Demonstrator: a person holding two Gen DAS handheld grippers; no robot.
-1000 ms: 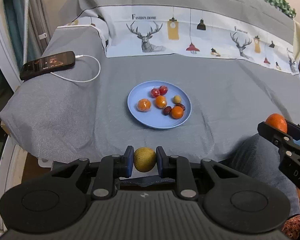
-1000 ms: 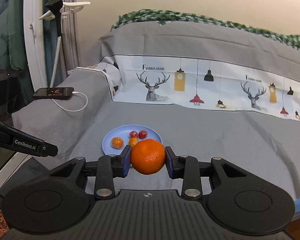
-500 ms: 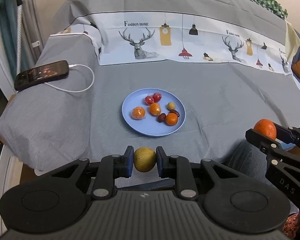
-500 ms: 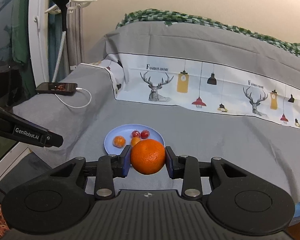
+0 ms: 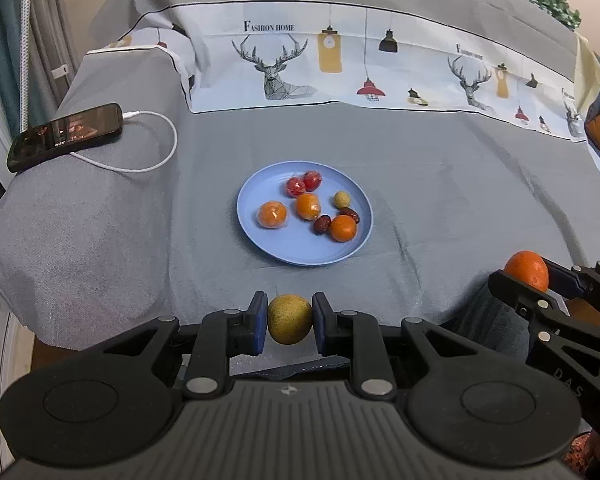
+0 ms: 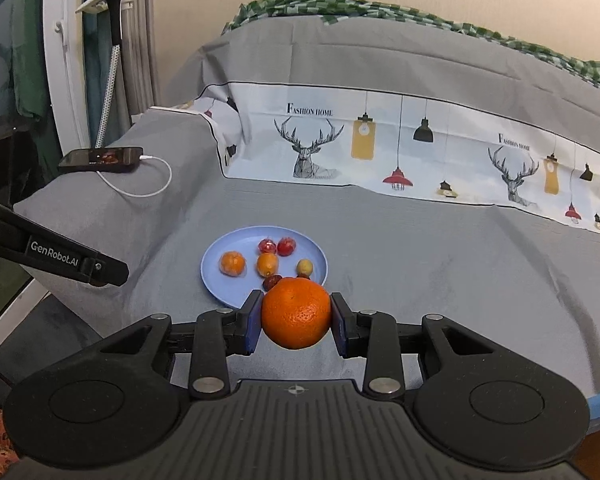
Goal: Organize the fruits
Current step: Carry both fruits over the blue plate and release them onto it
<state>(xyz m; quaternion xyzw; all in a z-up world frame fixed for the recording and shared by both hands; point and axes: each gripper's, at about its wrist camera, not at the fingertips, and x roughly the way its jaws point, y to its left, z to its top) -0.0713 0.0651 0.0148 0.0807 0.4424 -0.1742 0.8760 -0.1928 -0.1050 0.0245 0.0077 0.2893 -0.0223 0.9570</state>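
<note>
Grey sheet [image 5: 460, 184] around blue plate [image 5: 256, 240]

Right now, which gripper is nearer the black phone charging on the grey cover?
Left. The left gripper, holding a yellowish fruit, is on the phone's side; the right gripper, holding an orange, is farther across.

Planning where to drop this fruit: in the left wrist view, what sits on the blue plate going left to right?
On the round blue plate: wrapped orange mandarin → oval orange kumquat → small round yellow-green fruit → dark red date at the right edge. The two red fruits, the other date and the second mandarin overlap those positions.
</note>
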